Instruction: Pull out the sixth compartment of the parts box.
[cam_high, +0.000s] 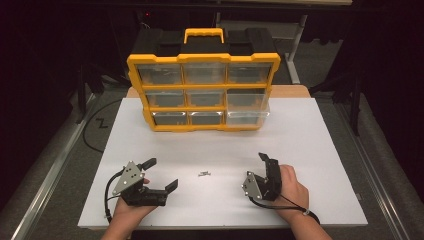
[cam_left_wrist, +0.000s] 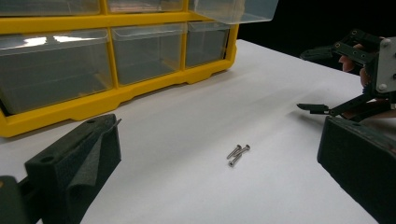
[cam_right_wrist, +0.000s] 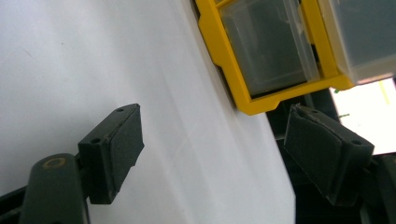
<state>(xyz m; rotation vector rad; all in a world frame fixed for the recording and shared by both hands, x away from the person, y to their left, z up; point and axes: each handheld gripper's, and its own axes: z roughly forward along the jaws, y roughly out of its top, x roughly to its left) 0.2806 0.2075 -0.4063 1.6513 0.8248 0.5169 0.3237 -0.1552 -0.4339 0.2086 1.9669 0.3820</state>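
A few small silver screws (cam_high: 203, 174) (cam_left_wrist: 238, 154) lie together on the white board (cam_high: 305, 150), between the two hands. My left gripper (cam_high: 161, 174) (cam_left_wrist: 219, 135) is open, low over the board just left of the screws, which lie ahead between its jaws. My right gripper (cam_high: 265, 165) (cam_right_wrist: 215, 140) (cam_left_wrist: 317, 81) is open too, rolled onto its side to the right of the screws, with nothing between its jaws. At the back of the board stands a yellow organizer (cam_high: 202, 92) (cam_left_wrist: 116, 95) (cam_right_wrist: 254, 100) with clear drawers.
The organizer's bottom-right drawer (cam_high: 248, 116) (cam_left_wrist: 233, 11) (cam_right_wrist: 369, 37) is pulled partly out. It has a yellow carry handle (cam_high: 203, 34) on a black top. A black cable (cam_high: 92, 132) runs on the floor left of the table. Dark floor surrounds the board.
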